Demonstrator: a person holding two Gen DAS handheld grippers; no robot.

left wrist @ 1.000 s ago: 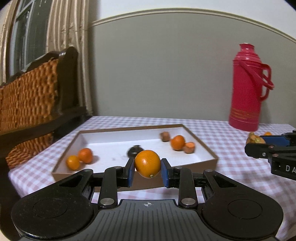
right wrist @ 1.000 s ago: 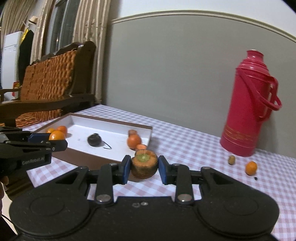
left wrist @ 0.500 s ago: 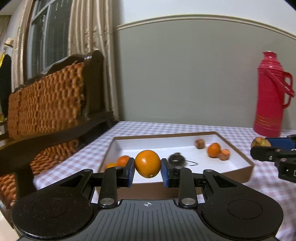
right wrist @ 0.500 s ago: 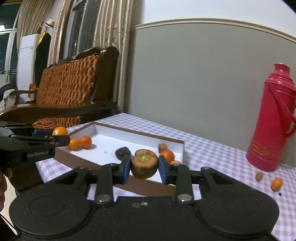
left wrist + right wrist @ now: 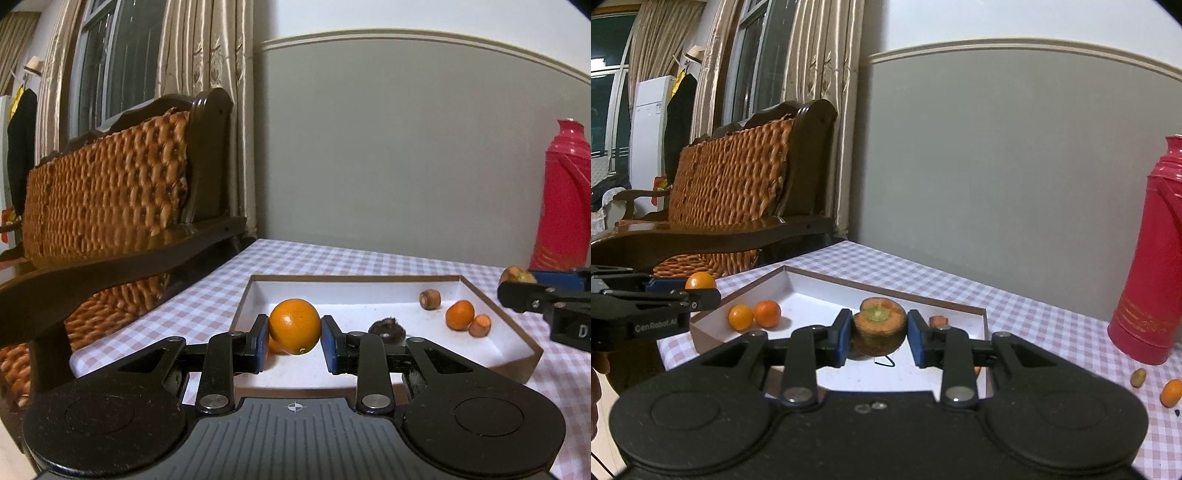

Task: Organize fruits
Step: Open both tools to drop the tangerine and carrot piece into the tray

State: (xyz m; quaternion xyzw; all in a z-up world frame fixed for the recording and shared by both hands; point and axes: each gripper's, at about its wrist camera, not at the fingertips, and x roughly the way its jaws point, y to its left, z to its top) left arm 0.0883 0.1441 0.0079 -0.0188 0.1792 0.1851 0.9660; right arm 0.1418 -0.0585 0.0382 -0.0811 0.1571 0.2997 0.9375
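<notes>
"GenRobot.AI" — on left tongs [image 5: 701, 291] body.

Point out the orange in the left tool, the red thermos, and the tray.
orange [image 5: 294, 326], left wrist view, middle of its peel
red thermos [image 5: 1148, 295], right wrist view, its body
tray [image 5: 515, 325], left wrist view, right rim

From my feed I see a grey-green wall [image 5: 406, 166] topped by a curved moulding, with a pale strip above it. To the left hangs a striped beige curtain [image 5: 207, 48] beside a dark window [image 5: 118, 66]. Against that side stands a dark wooden chair [image 5: 207, 155] with a woven orange back cushion [image 5: 107, 184]. The table wears a pink-and-white checked cloth [image 5: 325, 258]. Through the right camera I also make out a white fridge [image 5: 648, 129] further back, a black coat [image 5: 677, 125] hanging by it and a pale hat [image 5: 694, 53] above. The light is dim and indoor.
</notes>
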